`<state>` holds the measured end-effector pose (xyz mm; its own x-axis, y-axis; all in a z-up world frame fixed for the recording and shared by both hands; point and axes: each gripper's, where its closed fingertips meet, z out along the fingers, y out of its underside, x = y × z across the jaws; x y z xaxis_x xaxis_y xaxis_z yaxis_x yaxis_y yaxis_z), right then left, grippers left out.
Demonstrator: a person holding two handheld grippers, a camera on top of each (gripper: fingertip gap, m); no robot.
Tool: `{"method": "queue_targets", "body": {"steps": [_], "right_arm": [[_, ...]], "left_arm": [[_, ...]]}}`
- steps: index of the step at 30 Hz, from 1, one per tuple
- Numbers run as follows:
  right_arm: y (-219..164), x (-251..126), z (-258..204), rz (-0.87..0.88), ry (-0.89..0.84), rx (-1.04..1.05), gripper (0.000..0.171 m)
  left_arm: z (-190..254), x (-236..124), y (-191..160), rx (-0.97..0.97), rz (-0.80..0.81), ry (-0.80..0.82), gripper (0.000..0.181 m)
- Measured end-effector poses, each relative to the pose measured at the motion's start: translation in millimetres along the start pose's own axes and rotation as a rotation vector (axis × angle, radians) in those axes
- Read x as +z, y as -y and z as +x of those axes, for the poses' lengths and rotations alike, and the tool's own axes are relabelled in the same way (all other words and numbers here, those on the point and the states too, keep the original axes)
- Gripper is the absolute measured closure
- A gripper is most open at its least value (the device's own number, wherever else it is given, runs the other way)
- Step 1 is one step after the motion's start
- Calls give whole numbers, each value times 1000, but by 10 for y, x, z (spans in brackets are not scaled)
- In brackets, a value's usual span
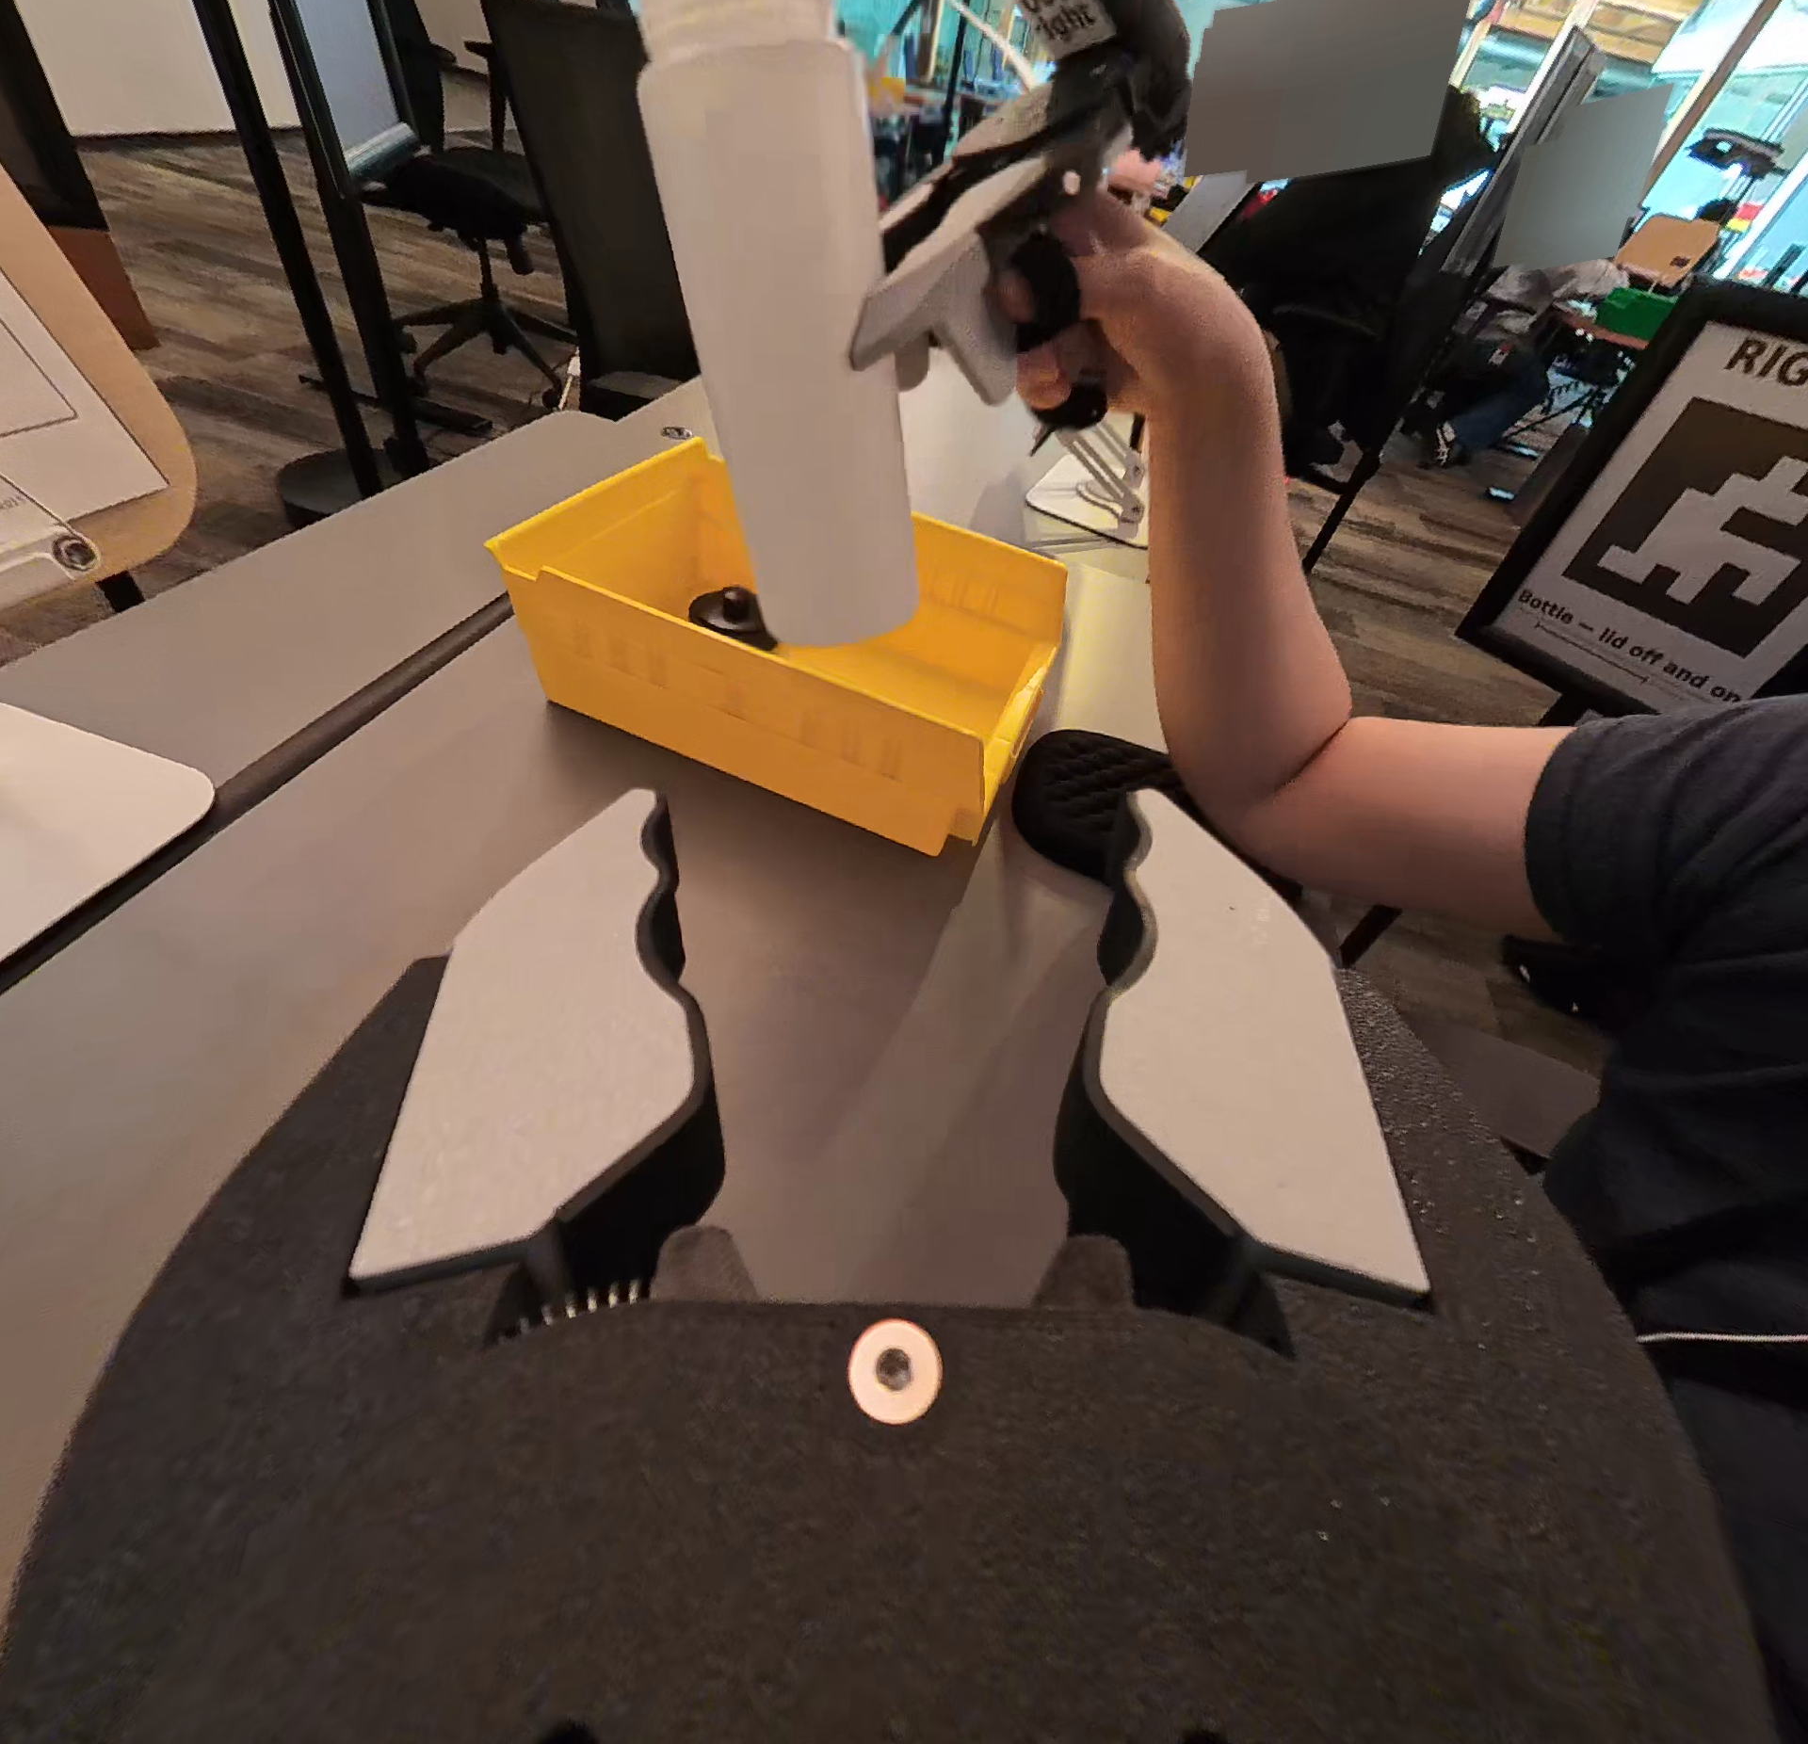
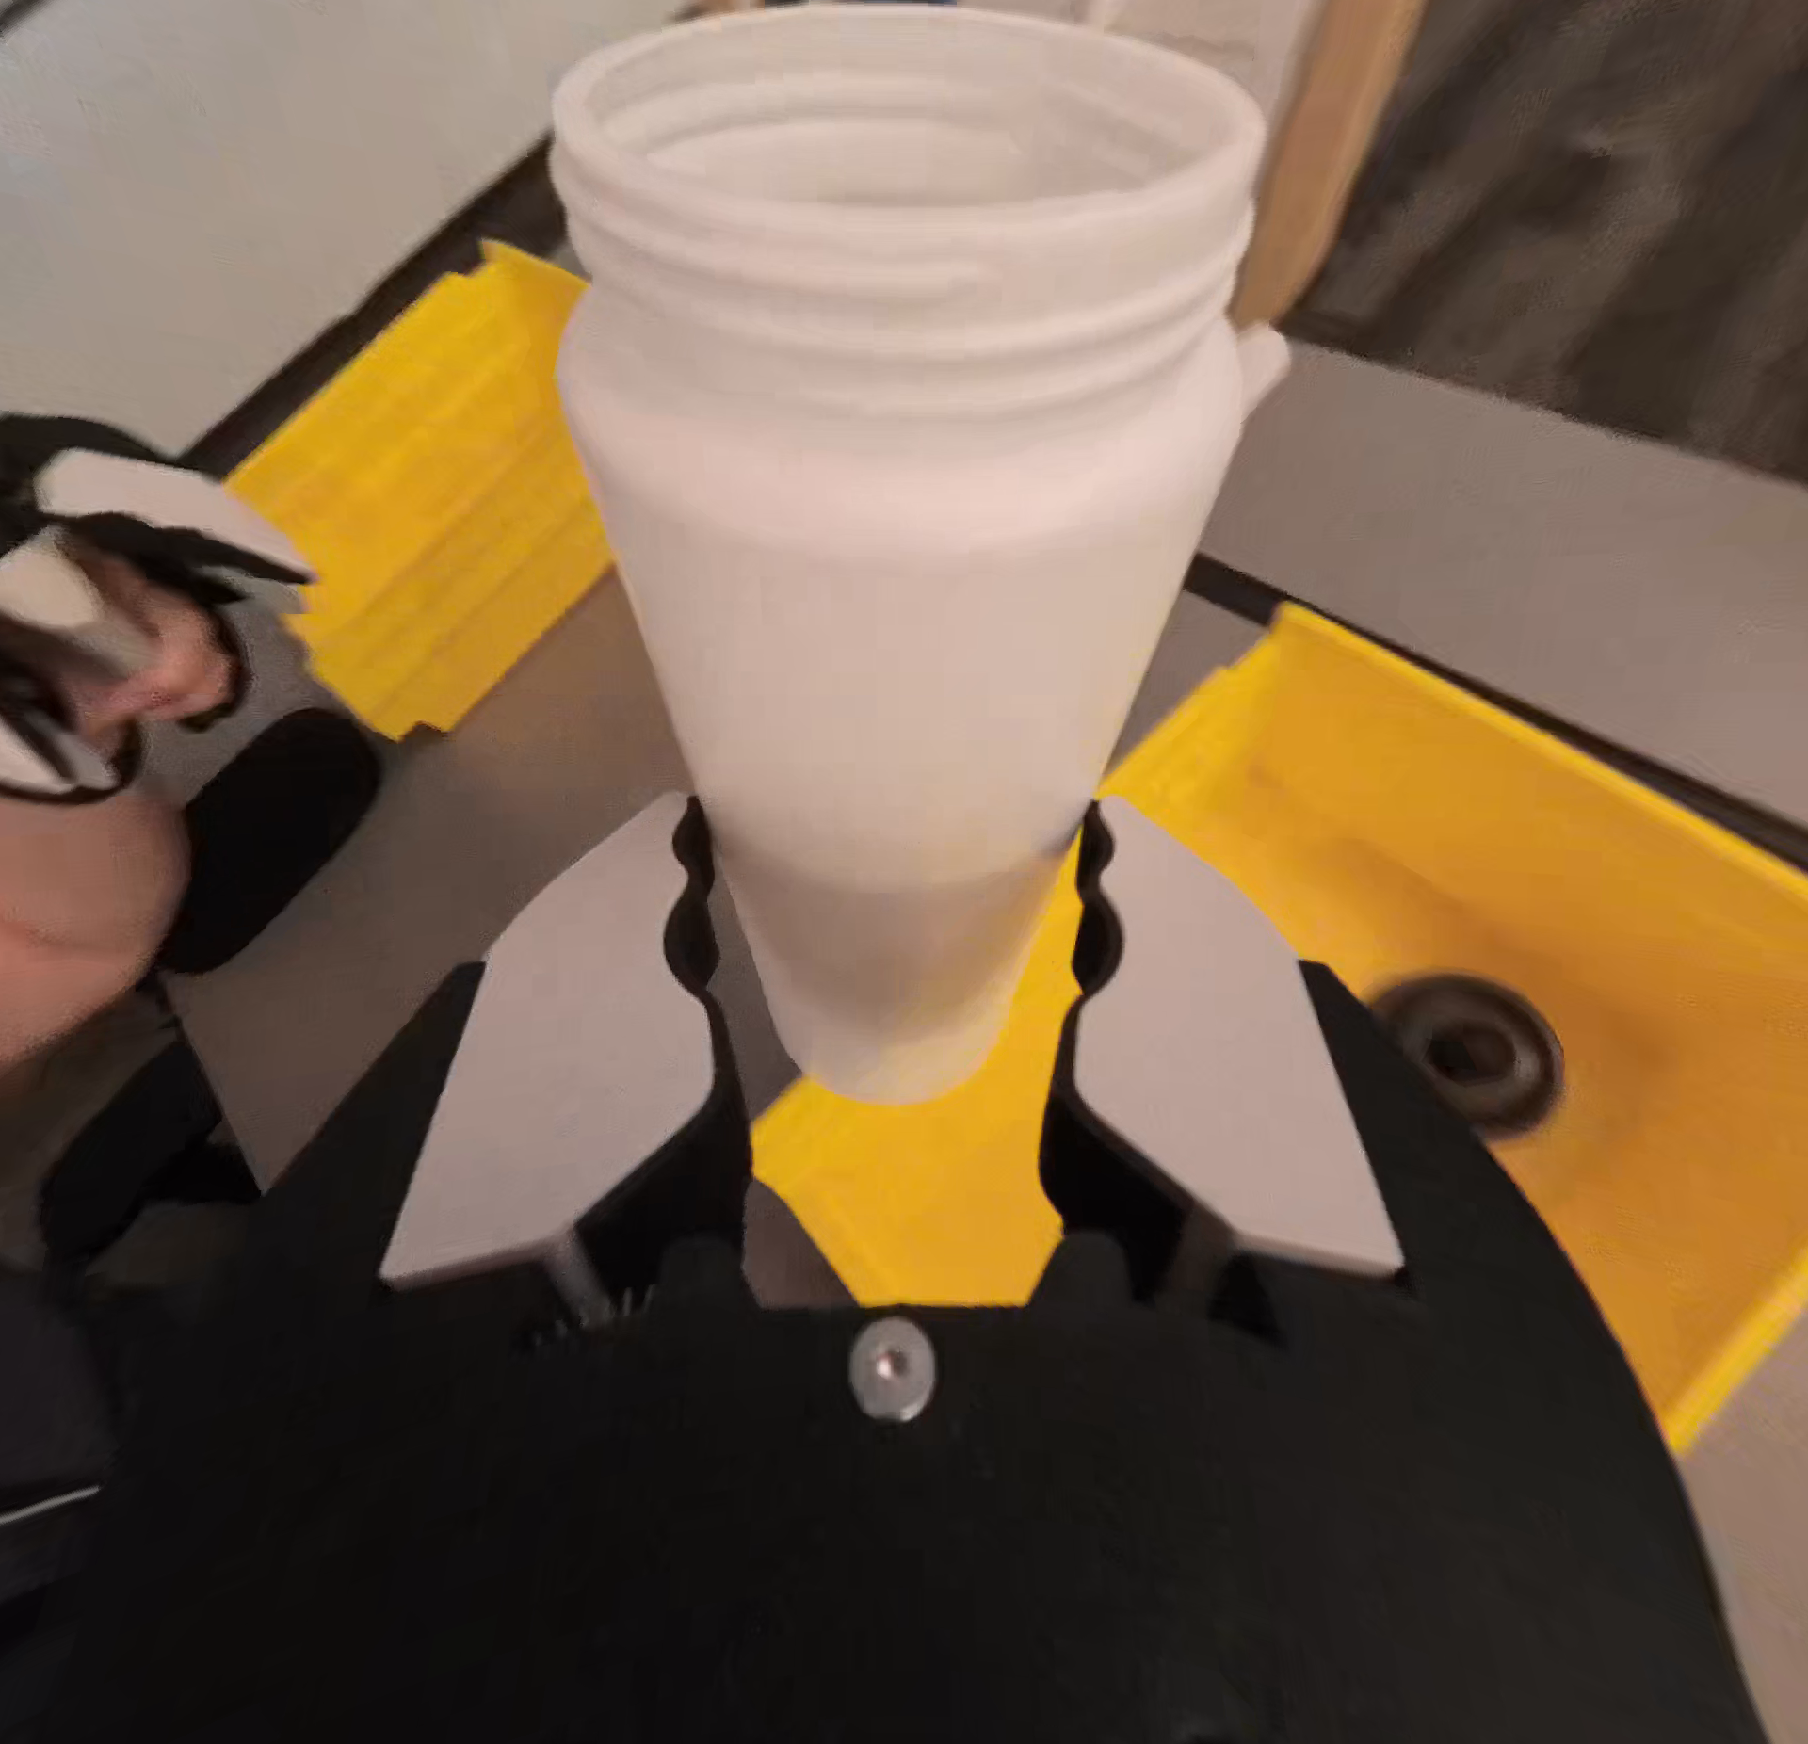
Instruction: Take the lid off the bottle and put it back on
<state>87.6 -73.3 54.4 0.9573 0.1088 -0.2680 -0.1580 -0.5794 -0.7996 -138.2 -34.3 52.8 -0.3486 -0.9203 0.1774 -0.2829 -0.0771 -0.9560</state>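
Our right claw grips the white bottle aloft, tilted over the yellow bin, its threaded neck bare (so the removal looks done), while the black lid lies in that bin at eleven o'clock from our wide, empty left claw, awaiting refitting.

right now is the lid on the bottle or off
Off. The white bottle, held in the right claw, shows bare neck threads and an open mouth; the black lid lies in the yellow bin.

Bottle rim cut off, blurred
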Motion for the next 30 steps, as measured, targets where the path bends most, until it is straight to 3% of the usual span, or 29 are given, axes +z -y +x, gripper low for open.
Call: {"method": "queue_targets", "body": {"steps": [4, 8, 10, 15, 18, 26, 30], "right_arm": [[-513, 39, 707, -199, -124, 261, 98], [-1032, 297, 1055, -405, -129, 430, 98], [-1171, 414, 1132, -446, -95, 490, 98], [-1374, 563, 1202, -531, -74, 588, 98], [-1453, 683, 1269, -565, -119, 594, 98], [-1429, 771, 1251, -600, -167, 532, 99], [-1141, 659, 1188, -499, -178, 446, 105]], "left_arm": [[-25, 65, -114, -11, -61, 6, 99], [-182, 82, -229, 23, -127, 106, 108], [-367, 61, -314, 70, -183, 230, 113], [-1009, -199, -505, 206, -360, 696, 100], [-1232, -375, -549, 335, -461, 917, 98], [-1302, -370, -631, 367, -511, 971, 97], [-1325, -386, -641, 350, -511, 975, 97]]}}
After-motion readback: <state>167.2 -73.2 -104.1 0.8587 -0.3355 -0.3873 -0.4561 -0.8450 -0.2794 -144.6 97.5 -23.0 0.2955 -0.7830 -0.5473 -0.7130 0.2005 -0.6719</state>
